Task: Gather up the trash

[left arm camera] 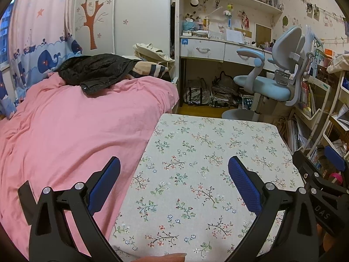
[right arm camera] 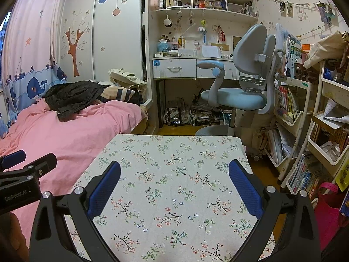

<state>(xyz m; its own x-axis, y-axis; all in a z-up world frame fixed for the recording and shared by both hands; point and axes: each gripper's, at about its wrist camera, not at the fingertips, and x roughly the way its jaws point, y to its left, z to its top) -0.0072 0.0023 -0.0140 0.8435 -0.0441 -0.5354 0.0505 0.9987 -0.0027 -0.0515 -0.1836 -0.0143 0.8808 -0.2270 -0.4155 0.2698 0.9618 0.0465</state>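
Observation:
My left gripper (left arm camera: 174, 163) is open above the floral-cloth table (left arm camera: 209, 148), its blue pads wide apart with nothing between them. In the right wrist view my right gripper (right arm camera: 174, 168) is open too, over the same floral-cloth table (right arm camera: 174, 152), holding nothing. The right gripper (left arm camera: 331, 159) shows at the right edge of the left wrist view, and the left gripper (right arm camera: 19, 161) at the left edge of the right wrist view. No trash item shows on the cloth in either view.
A pink-covered bed (left arm camera: 72, 126) with a black jacket (left arm camera: 93, 71) runs along the left. Beyond the table stand a blue-grey desk chair (right arm camera: 240, 91) and a white desk (right arm camera: 192, 67) with bags beneath. White shelf carts full of books (right arm camera: 309, 152) and a pink bag (right arm camera: 329, 209) crowd the right.

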